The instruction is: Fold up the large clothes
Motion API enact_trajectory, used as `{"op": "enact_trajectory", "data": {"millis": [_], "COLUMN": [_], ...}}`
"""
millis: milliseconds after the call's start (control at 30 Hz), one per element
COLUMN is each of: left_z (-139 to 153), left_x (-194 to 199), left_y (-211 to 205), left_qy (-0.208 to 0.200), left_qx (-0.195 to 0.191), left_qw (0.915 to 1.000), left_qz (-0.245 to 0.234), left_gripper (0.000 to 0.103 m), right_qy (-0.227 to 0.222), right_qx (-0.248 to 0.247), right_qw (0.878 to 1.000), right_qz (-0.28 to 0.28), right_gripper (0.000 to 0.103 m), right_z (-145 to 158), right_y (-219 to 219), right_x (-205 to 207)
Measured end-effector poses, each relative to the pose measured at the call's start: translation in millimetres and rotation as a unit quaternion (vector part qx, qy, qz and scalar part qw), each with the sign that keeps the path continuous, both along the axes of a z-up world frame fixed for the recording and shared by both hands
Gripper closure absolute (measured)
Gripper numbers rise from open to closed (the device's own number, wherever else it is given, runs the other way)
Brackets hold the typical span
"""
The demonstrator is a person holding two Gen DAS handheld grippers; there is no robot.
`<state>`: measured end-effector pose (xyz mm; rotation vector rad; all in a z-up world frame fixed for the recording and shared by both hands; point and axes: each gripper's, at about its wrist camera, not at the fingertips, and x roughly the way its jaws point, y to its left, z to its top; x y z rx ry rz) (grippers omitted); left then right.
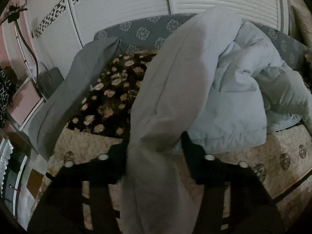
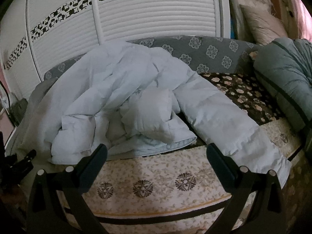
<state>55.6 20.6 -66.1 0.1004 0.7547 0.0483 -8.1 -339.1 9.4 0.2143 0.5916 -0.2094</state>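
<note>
A home bedroom is shown: a bed is covered with a floral blanket, white louvred wardrobe doors are seen behind it, and pillows are stacked at the side.

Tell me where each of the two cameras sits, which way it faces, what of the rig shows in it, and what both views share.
Left wrist: on the left gripper, angled down over the bed toward white wardrobe doors; both fingers show, closed on a pale sleeve.
Right wrist: on the right gripper, facing the same way from the bed's edge; both fingers show, spread, nothing between.
Shared: the pale puffy jacket, bed, grey patterned backrest, wardrobe doors.
</note>
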Motion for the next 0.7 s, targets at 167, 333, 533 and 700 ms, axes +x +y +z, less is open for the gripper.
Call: {"op": "enact_trajectory", "data": {"millis": [167,333,533,700], "left_z": [-2,1,26,65], "left_x": [6,12,43,53], "left_y": [7,22,74,113], "left_qy": [0.019,0.023,-0.025,-0.110], "left_qx": [-0.018,-0.045,-0.068,-0.049], "left_qw": [0.9997,0.9985,0.9929,0.9815], "left_qz": [0.006,0.020,0.094,0.149], "left_gripper": [0.079,0.090,0.093,0.092], "right_qy": [0.001,-0.002,-0.009,-0.008], "right_qx": [0.002,0.007,0.017,0.007], "right_qw": [1.000,1.000,1.000,0.999], "right_qz": [0.000,-0.007,-0.024,-0.048], "right_gripper": [0.002,0.002,0.002,0.002], "right_z": [0,2,6,8], "right_y": [1,-3,-20,-38], "right_x": [0,-1,-2,4]}}
